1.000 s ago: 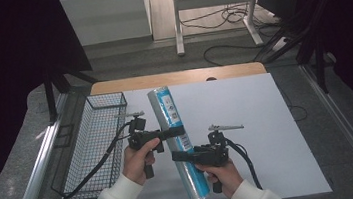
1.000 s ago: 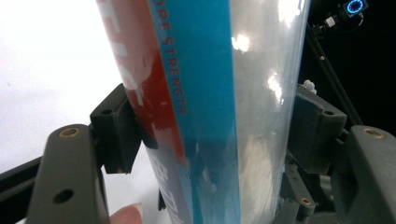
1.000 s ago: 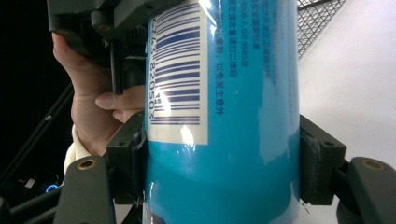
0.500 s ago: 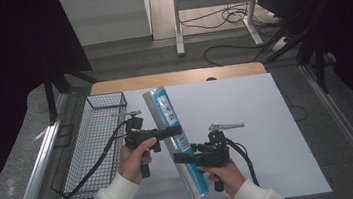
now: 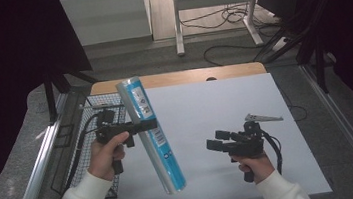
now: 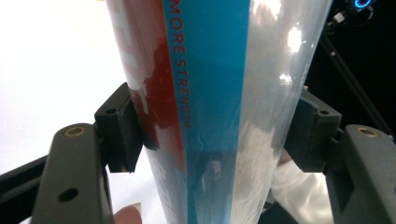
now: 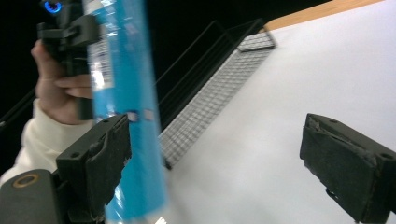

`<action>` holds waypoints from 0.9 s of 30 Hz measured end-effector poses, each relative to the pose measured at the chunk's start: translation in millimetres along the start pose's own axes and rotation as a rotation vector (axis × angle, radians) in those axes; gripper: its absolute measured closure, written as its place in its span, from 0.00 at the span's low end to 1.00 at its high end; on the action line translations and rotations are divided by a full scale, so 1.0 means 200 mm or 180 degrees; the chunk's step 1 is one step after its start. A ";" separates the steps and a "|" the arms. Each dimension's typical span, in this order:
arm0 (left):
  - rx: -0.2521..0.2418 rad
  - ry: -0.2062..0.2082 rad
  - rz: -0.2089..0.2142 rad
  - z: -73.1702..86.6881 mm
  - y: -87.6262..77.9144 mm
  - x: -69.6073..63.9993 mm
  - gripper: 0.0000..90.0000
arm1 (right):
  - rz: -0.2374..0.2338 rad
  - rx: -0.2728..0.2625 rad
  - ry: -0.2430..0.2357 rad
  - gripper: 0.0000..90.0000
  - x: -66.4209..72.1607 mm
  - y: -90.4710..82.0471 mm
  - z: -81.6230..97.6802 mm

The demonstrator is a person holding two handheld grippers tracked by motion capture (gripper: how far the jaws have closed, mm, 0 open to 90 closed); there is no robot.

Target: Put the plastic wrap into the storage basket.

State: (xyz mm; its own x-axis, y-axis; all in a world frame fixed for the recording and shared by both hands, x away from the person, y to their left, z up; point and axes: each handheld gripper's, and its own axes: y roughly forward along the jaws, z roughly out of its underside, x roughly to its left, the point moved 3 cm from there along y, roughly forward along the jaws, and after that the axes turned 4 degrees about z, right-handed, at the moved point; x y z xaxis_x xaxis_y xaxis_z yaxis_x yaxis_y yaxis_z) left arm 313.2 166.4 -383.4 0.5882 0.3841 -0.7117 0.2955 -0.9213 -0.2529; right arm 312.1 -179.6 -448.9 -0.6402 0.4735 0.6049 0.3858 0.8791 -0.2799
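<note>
A long roll [image 5: 152, 137] in clear wrap with a blue and red label hangs tilted above the white sheet, its top end leaning toward the far left. My left gripper [image 5: 143, 126] is shut on it near the middle. In the left gripper view both pads [image 6: 122, 127] press on the sides of the roll [image 6: 215, 84]. My right gripper [image 5: 214, 142] is to the right of the roll, apart from it. Its jaws have just been opening and stand wide with nothing between them [image 7: 215, 161]. The roll [image 7: 122, 93] passes beyond its left jaw.
A black wire basket [image 5: 84, 140] stands at the left edge of the table, beside the white sheet [image 5: 215, 100]. A wooden table edge [image 5: 177, 78] runs along the back. Metal rails flank the table on both sides.
The roll lay on the sheet with both grippers on it. Now the left gripper has raised and tilted it toward the left, and the right gripper has let go and drawn back to the right.
</note>
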 end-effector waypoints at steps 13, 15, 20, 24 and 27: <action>-0.0150 0.0025 -0.0286 -0.04 -0.40 0.02 0.35 | 0.0409 0.0011 -0.0029 0.11 -0.12 -0.11 0.02; -0.0172 0.0009 -0.0322 -0.03 -0.44 0.04 0.35 | 0.0460 0.0022 -0.0057 0.11 -0.13 -0.11 0.02; -0.0192 -0.0037 -0.0416 -0.01 -0.55 0.08 0.35 | 0.0514 0.0030 -0.0057 0.11 -0.15 -0.12 0.03; -0.0224 -0.0084 -0.0469 0.00 -0.65 0.10 0.35 | 0.0568 0.0045 -0.0051 0.12 -0.16 -0.11 0.03; -0.0239 -0.0104 -0.0519 0.00 -0.70 0.12 0.35 | 0.0565 0.0039 -0.0055 0.12 -0.16 -0.11 0.03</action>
State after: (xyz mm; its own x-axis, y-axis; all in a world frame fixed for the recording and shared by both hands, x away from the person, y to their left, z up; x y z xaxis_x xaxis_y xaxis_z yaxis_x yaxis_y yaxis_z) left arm 284.8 304.6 -365.3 0.5036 0.5245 -0.6865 0.4409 -0.8394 -0.3179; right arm 319.9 -214.8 -467.3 -0.5743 0.6220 0.5322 0.4855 0.7822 -0.3903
